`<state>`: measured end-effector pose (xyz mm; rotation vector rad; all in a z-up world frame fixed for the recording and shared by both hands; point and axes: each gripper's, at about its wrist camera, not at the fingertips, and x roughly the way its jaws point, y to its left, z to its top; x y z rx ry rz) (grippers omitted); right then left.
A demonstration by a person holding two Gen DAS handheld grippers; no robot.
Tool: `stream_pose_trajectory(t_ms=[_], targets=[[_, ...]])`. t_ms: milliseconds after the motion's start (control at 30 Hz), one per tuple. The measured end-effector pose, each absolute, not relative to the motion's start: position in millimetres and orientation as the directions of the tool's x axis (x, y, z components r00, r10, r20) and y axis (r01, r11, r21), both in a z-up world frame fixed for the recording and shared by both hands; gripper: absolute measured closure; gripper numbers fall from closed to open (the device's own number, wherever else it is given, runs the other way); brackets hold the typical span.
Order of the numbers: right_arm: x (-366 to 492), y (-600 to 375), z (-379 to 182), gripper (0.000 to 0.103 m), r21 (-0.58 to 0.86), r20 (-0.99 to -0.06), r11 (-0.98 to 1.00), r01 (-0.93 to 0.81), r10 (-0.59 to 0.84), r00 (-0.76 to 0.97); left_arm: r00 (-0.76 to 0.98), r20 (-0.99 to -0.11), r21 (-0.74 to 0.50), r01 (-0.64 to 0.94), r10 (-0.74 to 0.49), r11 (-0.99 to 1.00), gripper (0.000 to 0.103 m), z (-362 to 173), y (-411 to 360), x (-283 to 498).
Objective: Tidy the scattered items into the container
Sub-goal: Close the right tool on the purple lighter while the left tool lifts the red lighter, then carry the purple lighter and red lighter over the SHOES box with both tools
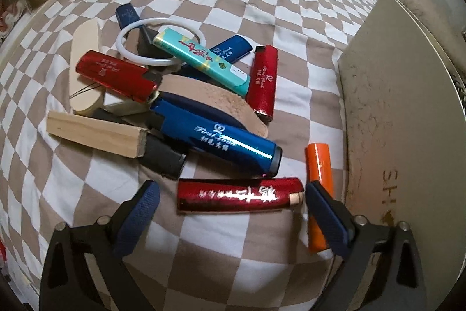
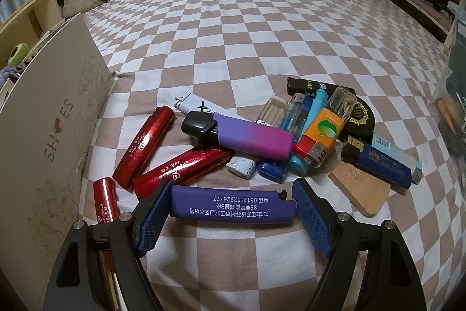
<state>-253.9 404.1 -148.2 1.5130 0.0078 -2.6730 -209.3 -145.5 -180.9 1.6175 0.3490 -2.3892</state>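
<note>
Right hand-held gripper clamps purple lighter; left apart round red lighter, seen only there.

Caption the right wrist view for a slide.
Right gripper clamps a purple lighter lengthwise on the checked bedsheet, beside the shoe box.

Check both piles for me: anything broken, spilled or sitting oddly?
Nothing looks broken or spilled. The lighters lie heaped crosswise on the bedsheet. One oddity: a white ring lies tangled in the left pile, with a teal lighter across it. The right gripper is shut on a purple lighter, gripped end to end.
</note>
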Motion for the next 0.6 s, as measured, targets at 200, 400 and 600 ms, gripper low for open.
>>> stream_pose_trajectory(t_ms=[200,400,600], targets=[[-250,405,-141,0.021,0.025,-0.838,-0.998,0.053,-0.050,-0.543,-0.384,-0.920,-0.063,0.334,-0.074,-0.940,0.020,-177,-148,-199],[-247,404,-134,0.021,0.017,-0.823,-0.999,0.050,-0.043,-0.566,-0.413,-0.908,-0.090,0.343,-0.064,-0.935,0.020,-175,-148,-195],[-243,399,-122,0.021,0.012,-0.789,-0.999,0.053,-0.042,-0.613,-0.466,-0.884,-0.149,0.355,-0.036,-0.923,0.020,-167,-151,-182]])
